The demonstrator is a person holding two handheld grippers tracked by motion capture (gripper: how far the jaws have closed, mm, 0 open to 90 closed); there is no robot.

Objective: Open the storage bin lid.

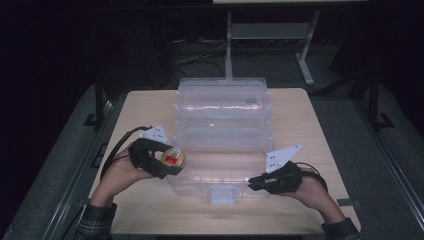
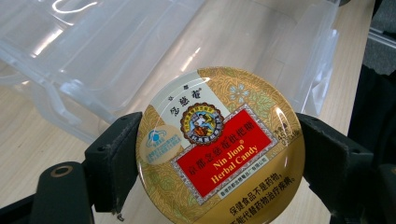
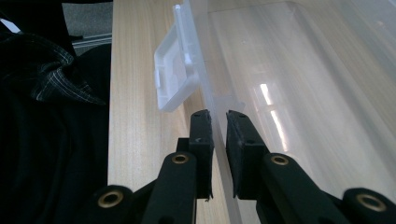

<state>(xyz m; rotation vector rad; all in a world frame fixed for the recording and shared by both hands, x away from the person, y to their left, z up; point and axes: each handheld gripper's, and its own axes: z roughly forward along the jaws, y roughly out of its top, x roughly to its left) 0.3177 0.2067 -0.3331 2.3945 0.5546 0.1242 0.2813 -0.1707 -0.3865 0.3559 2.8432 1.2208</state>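
High view: my left gripper [image 1: 172, 161] clamps a round candy tin [image 1: 171, 158] beside the clear box [image 1: 221, 107]; my right gripper [image 1: 253, 182] pinches its front wall near the worktop's [image 1: 310, 130] near edge.

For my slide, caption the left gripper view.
Left hand-held gripper clamps round gold herbal-candy tin beside clear plastic box.

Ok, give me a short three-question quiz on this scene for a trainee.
1. True or false: the left tool is shut on the round gold candy tin with the red label.
2. What does the right tool pinch? A) the front wall of the clear plastic storage box B) the tin C) a cable
3. Fill in: the box stands on a light ____ table.

Key: 1 true; 2 A; 3 wooden.
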